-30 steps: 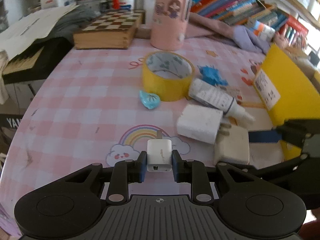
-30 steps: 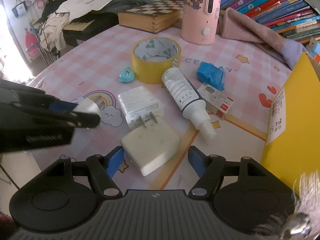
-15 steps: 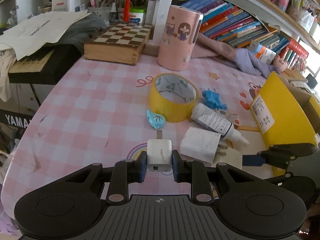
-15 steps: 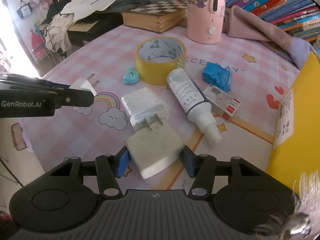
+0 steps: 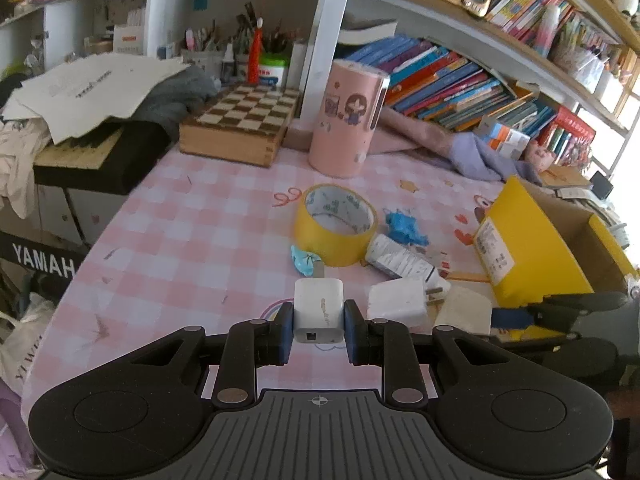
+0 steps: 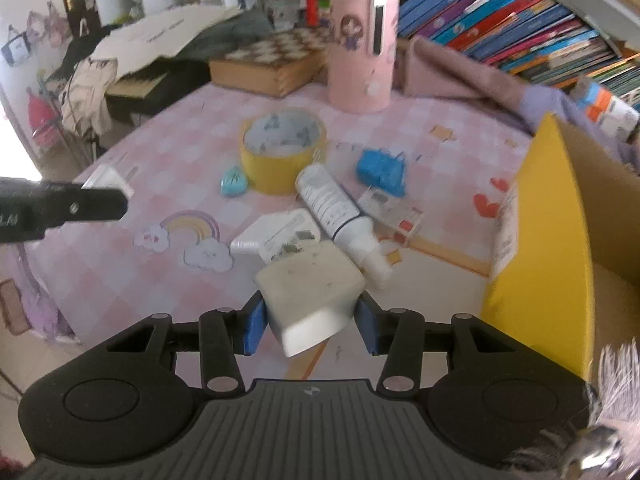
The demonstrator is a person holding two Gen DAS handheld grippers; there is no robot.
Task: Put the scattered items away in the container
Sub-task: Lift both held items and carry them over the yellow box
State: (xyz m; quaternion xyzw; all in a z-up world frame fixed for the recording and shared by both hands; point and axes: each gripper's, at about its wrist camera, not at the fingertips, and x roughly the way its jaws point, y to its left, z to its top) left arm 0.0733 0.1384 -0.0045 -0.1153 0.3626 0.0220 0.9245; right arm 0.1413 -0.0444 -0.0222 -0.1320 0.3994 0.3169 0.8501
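My left gripper is shut on a small white USB charger, held above the pink checked table. My right gripper has its jaws closing on a cream square charger block; both pads press its sides and it hangs tilted just off the table. The yellow cardboard box stands open to the right of it. On the table lie a white plug adapter, a white bottle, a yellow tape roll, a blue crumpled piece, a teal trinket and a small card packet.
A pink tumbler and a wooden chessboard box stand at the back of the table. Behind them are books and a mauve cloth. A keyboard under papers lies off the left edge.
The right jaws closed in from wide apart onto the cream block and lifted it off the table. The left gripper rose with the small charger, and the table looks farther below.
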